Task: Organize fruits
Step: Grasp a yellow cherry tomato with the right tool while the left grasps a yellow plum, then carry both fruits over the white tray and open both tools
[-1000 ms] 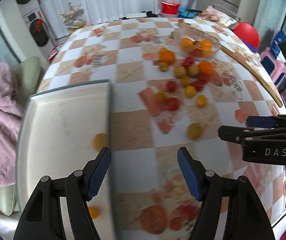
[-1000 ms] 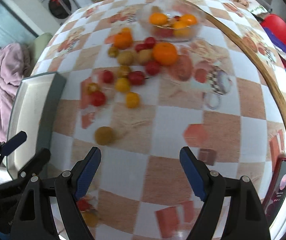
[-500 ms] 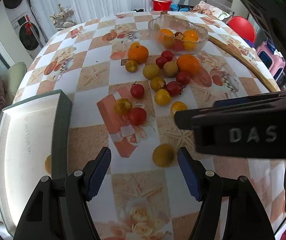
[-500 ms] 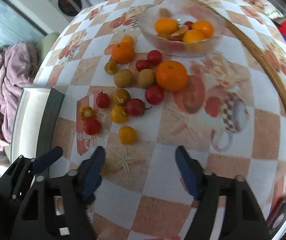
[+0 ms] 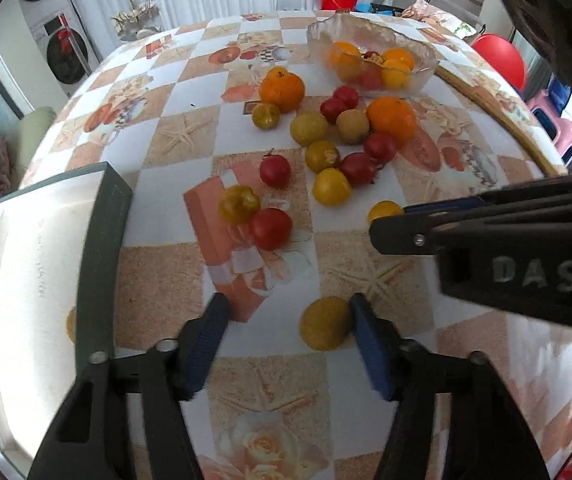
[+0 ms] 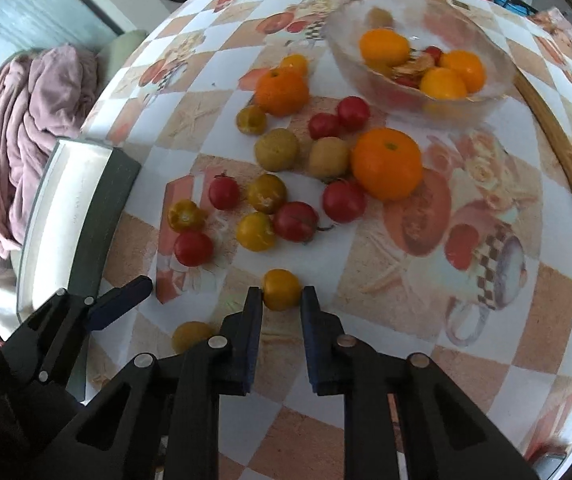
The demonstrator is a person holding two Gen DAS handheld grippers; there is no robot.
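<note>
Several small red and yellow tomatoes and two oranges (image 6: 387,167) lie scattered on the checked tablecloth. My right gripper (image 6: 282,300) is shut on a yellow tomato (image 6: 281,289) that rests on the table; it also shows in the left wrist view (image 5: 383,210). My left gripper (image 5: 287,320) is open around a dull yellow fruit (image 5: 325,328), which sits close to the right finger (image 5: 369,350). The left gripper shows in the right wrist view (image 6: 120,300) with the same fruit (image 6: 192,334) beside it.
A glass bowl (image 6: 497,80) with oranges and tomatoes stands at the far side. A white tray with a dark rim (image 5: 102,248) lies at the left, a fruit inside it. A wooden strip (image 6: 561,152) curves along the right. Pink cloth (image 6: 26,120) hangs off the left.
Both grippers moved forward toward the fruits. My right gripper went from wide open to closed on the yellow tomato. My left gripper now brackets the dull yellow fruit.
</note>
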